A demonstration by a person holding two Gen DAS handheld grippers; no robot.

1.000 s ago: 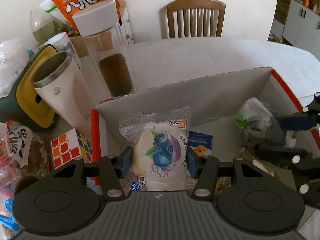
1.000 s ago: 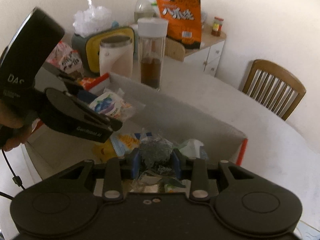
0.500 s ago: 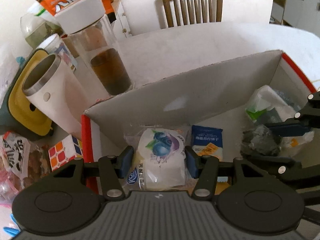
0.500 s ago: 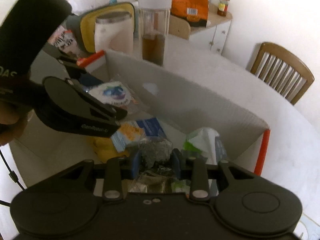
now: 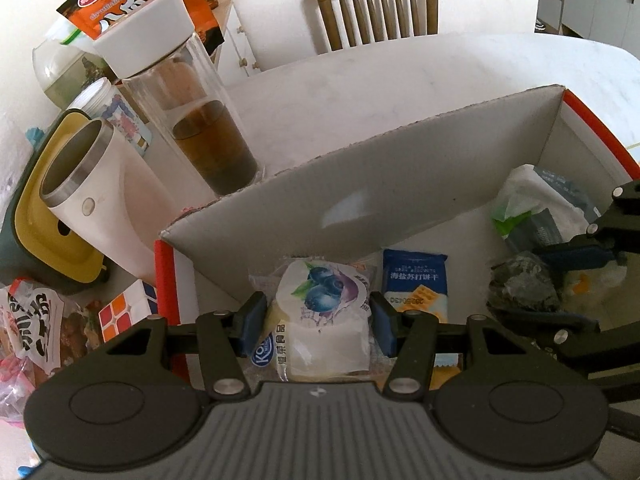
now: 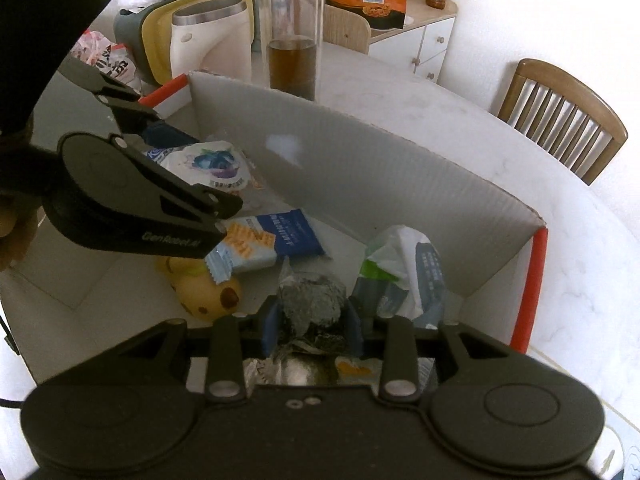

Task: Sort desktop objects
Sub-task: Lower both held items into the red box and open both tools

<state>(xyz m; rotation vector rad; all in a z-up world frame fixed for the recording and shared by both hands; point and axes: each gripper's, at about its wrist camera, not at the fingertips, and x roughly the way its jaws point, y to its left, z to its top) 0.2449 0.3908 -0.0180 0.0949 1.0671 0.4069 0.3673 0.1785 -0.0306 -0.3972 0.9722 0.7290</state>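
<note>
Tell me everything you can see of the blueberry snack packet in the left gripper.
The blueberry snack packet is a clear, crinkly plastic wrapper with a white panel printed with blueberries and a leaf; a pale block shows inside. It sits lengthwise between the left gripper's blue pads, low inside the cardboard box near its left end, beside a blue cracker packet. Whether it rests on the floor is unclear.

Each camera sits just behind its own tool, angled steeply down at close range into the cardboard box (image 5: 400,168); both views share the box interior, the far wall (image 6: 360,160) and the chair (image 5: 376,4)
</note>
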